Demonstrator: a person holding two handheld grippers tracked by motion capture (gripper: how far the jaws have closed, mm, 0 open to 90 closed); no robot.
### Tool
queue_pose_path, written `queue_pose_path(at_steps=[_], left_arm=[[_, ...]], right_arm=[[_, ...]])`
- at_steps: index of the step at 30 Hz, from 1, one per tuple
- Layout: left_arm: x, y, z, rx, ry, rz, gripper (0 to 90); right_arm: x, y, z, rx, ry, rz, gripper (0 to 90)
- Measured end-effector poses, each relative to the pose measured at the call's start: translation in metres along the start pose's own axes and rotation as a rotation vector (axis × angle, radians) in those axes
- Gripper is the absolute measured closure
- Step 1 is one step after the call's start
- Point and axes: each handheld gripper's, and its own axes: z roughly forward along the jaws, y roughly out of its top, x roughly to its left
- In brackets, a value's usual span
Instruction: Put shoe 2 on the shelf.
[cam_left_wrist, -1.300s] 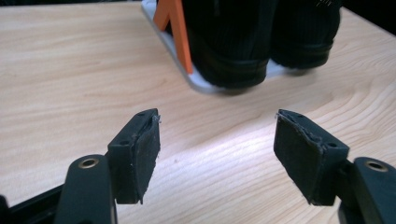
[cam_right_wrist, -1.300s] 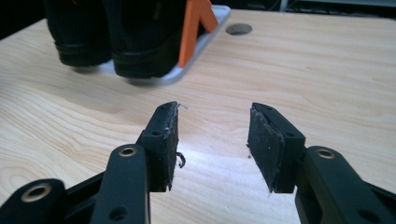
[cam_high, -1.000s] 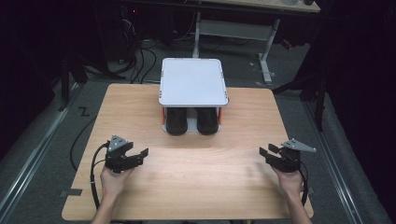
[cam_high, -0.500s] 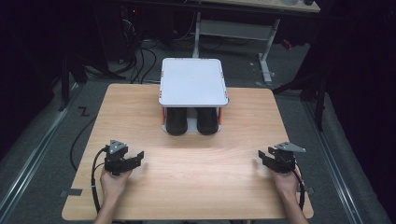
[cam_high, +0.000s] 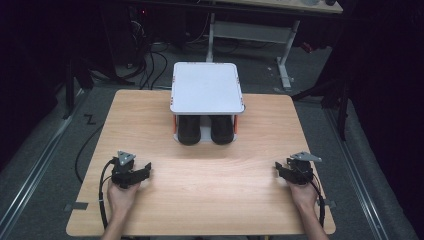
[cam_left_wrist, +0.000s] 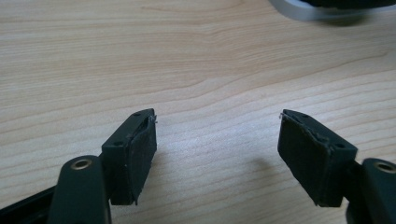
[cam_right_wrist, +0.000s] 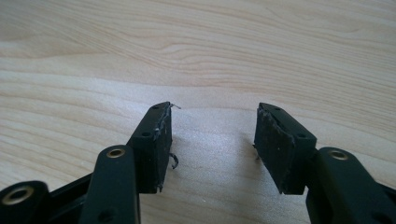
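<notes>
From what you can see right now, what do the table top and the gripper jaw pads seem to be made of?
The table top looks like light wood or wood-look laminate: long grain lines, smooth matt surface. Which one is hard to tell. The pads of the right gripper look like black rubber or foam: dull, with frayed, crumbling edges. Those of the left gripper look the same, with chipped rims.
</notes>
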Motion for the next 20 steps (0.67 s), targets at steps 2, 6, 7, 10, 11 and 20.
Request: queue_pose_path(at_steps=[2,6,7,10,11,20], left_arm=[[0.0000,0.0000,0.0002,0.001,0.002,0.004,28.6],[-0.0009,-0.0025,0.0035,0.029,0.020,0.032,28.0],[-0.0017,-0.0035,0.0039,0.028,0.025,0.043,28.0],[-0.0042,-0.0057,0.0037,0.026,0.036,0.054,26.5],[-0.0043,-0.0059,0.0034,0.026,0.035,0.054,26.4],[-0.0044,-0.0060,0.0029,0.029,0.035,0.055,26.4]], right_arm=[[0.0003,-0.0010,0.0013,0.001,0.001,-0.001,45.8],[0.0003,-0.0008,0.0021,-0.003,0.000,-0.009,44.7],[-0.0002,-0.0007,0.0021,-0.001,0.002,-0.010,44.2],[-0.0050,-0.0003,0.0033,0.008,0.022,0.029,39.3],[-0.0052,-0.0003,0.0033,0.008,0.018,0.034,38.8],[-0.0039,-0.0003,0.0035,0.009,0.015,0.025,38.0]])
